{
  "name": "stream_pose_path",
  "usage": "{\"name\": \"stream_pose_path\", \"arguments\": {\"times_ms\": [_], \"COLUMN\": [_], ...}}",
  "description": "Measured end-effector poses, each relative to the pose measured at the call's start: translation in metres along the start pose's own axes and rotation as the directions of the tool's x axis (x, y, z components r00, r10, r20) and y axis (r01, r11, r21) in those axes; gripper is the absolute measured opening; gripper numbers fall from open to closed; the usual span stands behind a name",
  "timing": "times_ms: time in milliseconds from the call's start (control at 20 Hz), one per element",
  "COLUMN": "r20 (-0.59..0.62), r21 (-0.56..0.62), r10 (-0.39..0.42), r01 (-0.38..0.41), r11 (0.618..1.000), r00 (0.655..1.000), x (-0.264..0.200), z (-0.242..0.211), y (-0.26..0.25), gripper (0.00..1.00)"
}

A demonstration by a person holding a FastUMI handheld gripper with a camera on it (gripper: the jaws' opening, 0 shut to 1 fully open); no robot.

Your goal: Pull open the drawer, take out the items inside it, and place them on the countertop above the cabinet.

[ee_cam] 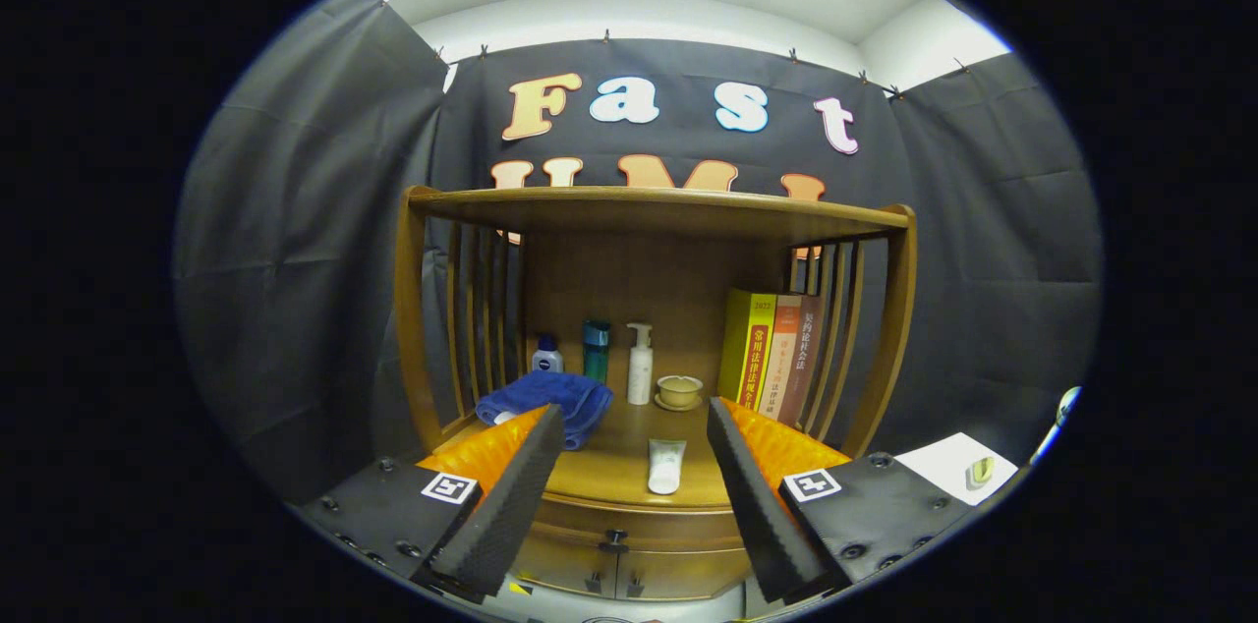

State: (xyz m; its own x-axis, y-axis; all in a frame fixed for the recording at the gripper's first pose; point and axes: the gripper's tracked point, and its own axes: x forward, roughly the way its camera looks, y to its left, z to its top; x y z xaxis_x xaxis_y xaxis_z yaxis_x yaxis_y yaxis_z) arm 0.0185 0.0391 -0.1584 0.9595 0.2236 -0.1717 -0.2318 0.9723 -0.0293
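We held the gripper [634, 466] in the air with its fingers spread wide and nothing between them, pointed straight at the front of the wooden cabinet [654, 309]. Seen through the gap between the fingers, a white tube [665, 466] lay flat on the countertop [609, 476], near the front edge. We judged it to be something taken from the drawer and set there, though we could not be sure. Below the countertop's edge sat the drawer [629, 523], its small dark knob [615, 538] just under the gap between the fingers; the front looked flush or nearly so, and we could not see inside it.

Just beyond the left finger a blue cloth [552, 402] lay bunched on the countertop. Farther back, against the rear panel, stood a small white bottle [547, 356], a teal bottle [596, 349], a white pump bottle [640, 364] and a little cup on a saucer [679, 392], kept well behind the working space. Books [776, 356] stood upright against the right-hand slats.

We kept the fingers apart and centred, likely because the knob called for an open approach.
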Motion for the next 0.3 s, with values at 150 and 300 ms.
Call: {"name": "stream_pose_path", "arguments": {"times_ms": [150, 300], "r20": [-0.026, -0.066], "r21": [0.031, 0.058], "r10": [0.010, -0.010], "r01": [-0.009, 0.013], "r11": [0.999, 0.998], "r00": [1.000, 0.998], "x": [-0.012, -0.018], "z": [-0.019, -0.042], "y": [0.000, -0.010], "gripper": [0.98, 0.98]}}
